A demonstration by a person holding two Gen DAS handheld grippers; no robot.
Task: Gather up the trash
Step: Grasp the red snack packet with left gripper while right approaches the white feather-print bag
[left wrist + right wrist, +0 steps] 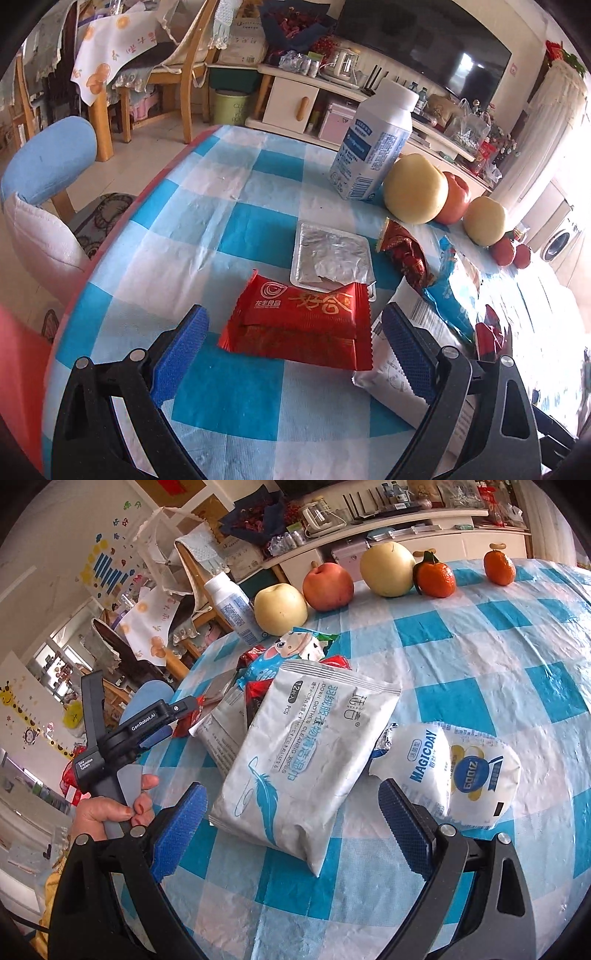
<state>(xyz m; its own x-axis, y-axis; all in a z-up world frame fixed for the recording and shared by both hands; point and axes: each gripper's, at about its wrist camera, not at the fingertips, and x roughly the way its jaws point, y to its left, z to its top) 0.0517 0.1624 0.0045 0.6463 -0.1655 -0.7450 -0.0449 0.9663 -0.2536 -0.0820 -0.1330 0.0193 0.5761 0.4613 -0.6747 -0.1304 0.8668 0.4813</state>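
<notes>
Blue-padded fingers of the left gripper (291,350) stand wide apart and hold nothing, with a red snack wrapper (299,328) lying flat on the checked tablecloth (207,206) between and just ahead of them. Touching the wrapper's far edge is a foil-lidded tray (330,254); a crumpled dark-red wrapper (406,254) and a blue packet (448,291) lie off to its right, and a white bottle (373,144) stands beyond, beside a row of pale and red fruit (415,190). From the right wrist view, the right gripper (291,830) is likewise spread open and empty, its fingers either side of the near end of a white wipes packet (306,753), which overlaps the other litter behind it. A white MAGICDAY bag (454,771) sits just beside the right finger. At the left edge a hand (107,814) grips the other tool's handle, and two oranges (434,578) stand at the far end of the fruit row
</notes>
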